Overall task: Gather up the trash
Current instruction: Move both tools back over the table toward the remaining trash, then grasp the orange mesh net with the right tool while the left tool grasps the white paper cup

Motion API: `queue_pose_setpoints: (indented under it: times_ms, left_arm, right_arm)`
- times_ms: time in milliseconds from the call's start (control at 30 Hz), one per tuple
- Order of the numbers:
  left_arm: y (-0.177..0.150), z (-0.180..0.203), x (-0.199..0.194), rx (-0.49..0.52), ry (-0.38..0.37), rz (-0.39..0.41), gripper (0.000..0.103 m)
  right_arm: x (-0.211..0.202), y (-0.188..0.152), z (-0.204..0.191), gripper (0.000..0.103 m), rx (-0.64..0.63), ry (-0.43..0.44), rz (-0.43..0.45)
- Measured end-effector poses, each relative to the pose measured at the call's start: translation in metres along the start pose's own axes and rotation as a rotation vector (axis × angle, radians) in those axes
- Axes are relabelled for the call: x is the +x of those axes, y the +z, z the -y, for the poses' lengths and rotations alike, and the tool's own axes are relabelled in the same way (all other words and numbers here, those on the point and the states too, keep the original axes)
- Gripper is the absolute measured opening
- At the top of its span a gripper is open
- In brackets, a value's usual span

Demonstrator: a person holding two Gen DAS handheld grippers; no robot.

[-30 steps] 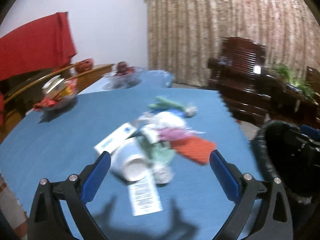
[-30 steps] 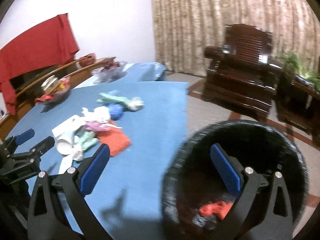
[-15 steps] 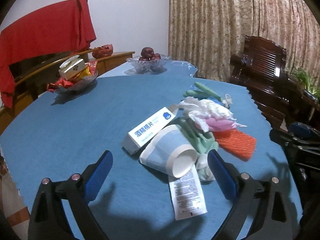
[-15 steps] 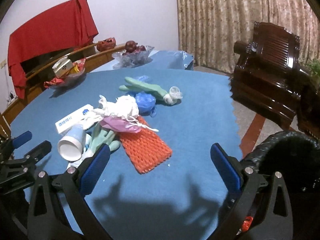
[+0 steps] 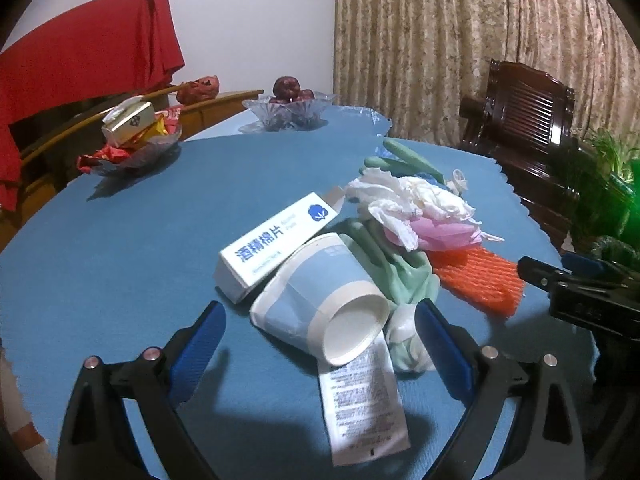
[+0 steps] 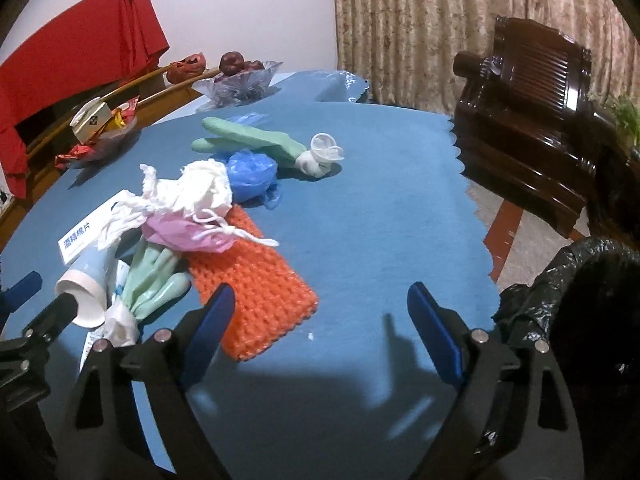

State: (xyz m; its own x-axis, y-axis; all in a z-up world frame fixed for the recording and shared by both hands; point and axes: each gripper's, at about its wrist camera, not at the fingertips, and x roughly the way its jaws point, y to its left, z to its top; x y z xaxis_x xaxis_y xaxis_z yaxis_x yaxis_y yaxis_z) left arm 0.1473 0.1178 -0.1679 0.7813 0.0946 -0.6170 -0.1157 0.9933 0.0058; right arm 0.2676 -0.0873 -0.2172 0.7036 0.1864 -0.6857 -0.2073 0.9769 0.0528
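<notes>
Paper cup point(image 5: 320, 300) sits between my wide, empty left gripper point(image 5: 320, 328) pads, while right gripper point(image 6: 320, 320), closing w/ nothing inside, nears orange foam net point(image 6: 256, 284) by table point(image 6: 380, 208) edge.

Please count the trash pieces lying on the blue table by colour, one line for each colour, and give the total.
White or mostly white: 4, the paper cup, the box, the leaflet, the crumpled tissue
Green: 2, the gloves
Blue: 1, the plastic wad
Pink: 1, the wrapper
Orange: 1, the foam net
Total: 9
</notes>
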Motion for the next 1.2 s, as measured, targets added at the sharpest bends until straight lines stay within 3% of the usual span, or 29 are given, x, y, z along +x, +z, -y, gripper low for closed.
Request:
queue_pose_setpoints:
  times_ms: [133,200,367,467,567,733,1200]
  left_arm:
    - [0.004,0.004,0.011,0.006,0.029,0.004,0.093]
    - [0.004,0.006,0.016,0.018,0.049,0.005,0.088]
    - [0.001,0.001,0.024,0.006,0.04,-0.024,0.064]
    - [-0.001,-0.003,0.021,-0.012,0.024,-0.019,0.053]
    - [0.0,-0.006,0.017,-0.018,0.017,-0.005,0.051]
    - [0.001,-0.011,0.012,-0.033,0.006,-0.002,0.048]
    - [0.007,-0.008,-0.036,-0.031,-0.027,0.057,0.047]
  right_arm:
    - [0.003,0.001,-0.001,0.086,-0.016,0.021,-0.013]
    - [0.005,0.001,-0.005,0.086,-0.028,0.044,-0.024]
    - [0.021,0.001,-0.016,0.081,-0.057,0.072,-0.095]
    - [0.03,-0.001,-0.019,0.072,-0.061,0.072,-0.144]
    - [0.032,-0.001,-0.02,0.055,-0.052,0.109,-0.153]
    - [0.019,-0.002,-0.023,0.01,-0.05,0.158,-0.12]
    - [-0.045,-0.011,-0.017,0.009,-0.038,0.177,-0.061]
